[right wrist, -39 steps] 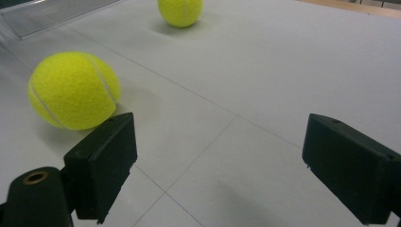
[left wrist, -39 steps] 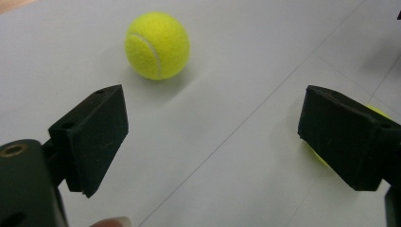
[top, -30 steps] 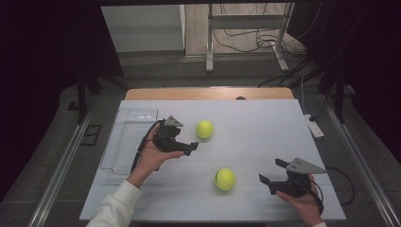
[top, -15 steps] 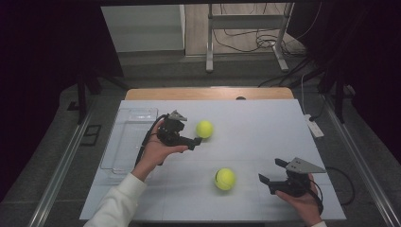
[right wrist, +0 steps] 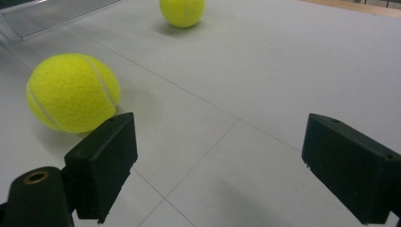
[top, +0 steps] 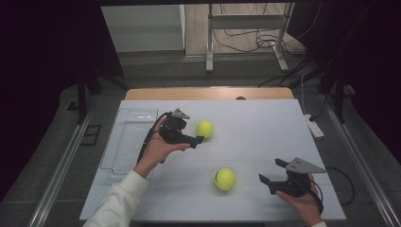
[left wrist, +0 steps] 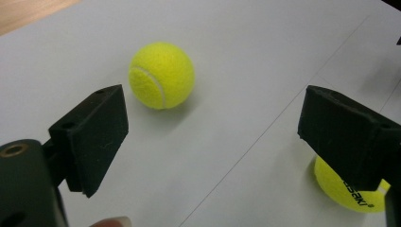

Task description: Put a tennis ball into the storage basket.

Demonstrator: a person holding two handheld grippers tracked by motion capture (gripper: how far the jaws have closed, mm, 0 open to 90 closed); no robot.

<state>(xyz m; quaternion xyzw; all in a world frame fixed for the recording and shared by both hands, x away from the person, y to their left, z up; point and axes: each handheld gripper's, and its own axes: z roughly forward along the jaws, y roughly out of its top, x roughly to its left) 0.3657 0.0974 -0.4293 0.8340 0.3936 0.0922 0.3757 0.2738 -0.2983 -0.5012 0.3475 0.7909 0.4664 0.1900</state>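
Observation:
Two yellow tennis balls lie on the white table top [top: 265,123]. The far ball [top: 204,128] [left wrist: 161,75] rests just ahead of my left gripper [top: 194,134] [left wrist: 213,123], whose jaws stand open and hold nothing. The near ball [top: 225,179] [right wrist: 71,92] lies left of my right gripper [top: 273,171] [right wrist: 215,146], also open and apart from it. In the left gripper view the near ball [left wrist: 347,189] shows partly behind the right jaw. The far ball [right wrist: 182,12] sits at the top of the right gripper view.
A clear plastic tray [top: 130,137] [right wrist: 56,14] lies at the table's left side, behind the left hand. A strip of wooden table [top: 208,93] shows at the back. A white power strip [top: 314,126] lies off the right edge.
My left gripper has drifted slightly away from the person, closer to the far ball. The right gripper and both balls have kept still.

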